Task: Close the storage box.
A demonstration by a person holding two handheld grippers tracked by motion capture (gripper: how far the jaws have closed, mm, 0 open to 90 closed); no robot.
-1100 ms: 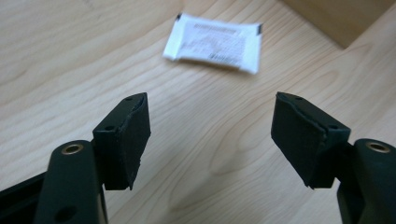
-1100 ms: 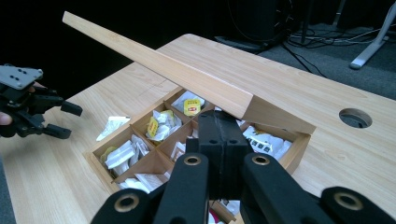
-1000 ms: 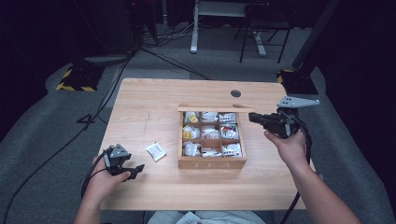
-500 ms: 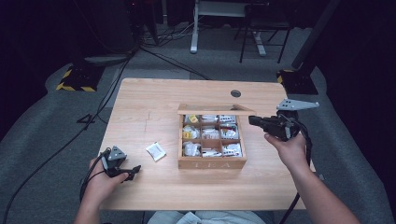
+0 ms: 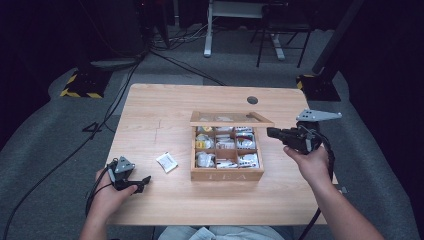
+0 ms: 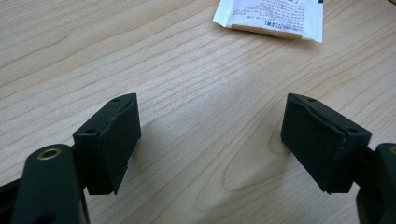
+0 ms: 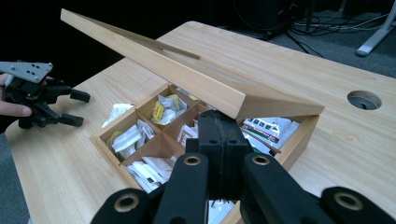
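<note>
Right tool (image 5: 272,132): held in the right hand (image 5: 311,162) just off the box's right side, jaws pressed together with nothing between them, pointed left toward the lid. In the right gripper view the closed right tool (image 7: 219,123) is seen just below the lid's (image 7: 187,79) raised edge; contact cannot be told. A grey plate (image 5: 318,115) is carried on top of it.

Left tool (image 5: 142,182): held in the left hand (image 5: 107,197) low at the counter's near left corner, jaws spread wide and empty. In the left gripper view the two pads (image 6: 114,140) are seen well apart over bare wood, with a white sachet (image 6: 275,18) lying flat on the counter beyond them. The same sachet (image 5: 166,162) is seen from above between the left tool and the box, apart from both.

Box (image 5: 227,174): a wooden tea box set near the counter's middle, divided into compartments packed with sachets in white, yellow and printed wrappers. The lid (image 5: 231,119) is hinged at the far side and stands partly raised, tilted over the back row.

Counter (image 5: 165,107): light wood, with a round cable hole (image 5: 252,100) behind the box. Grey carpet and cables are seen on the floor beyond.
</note>
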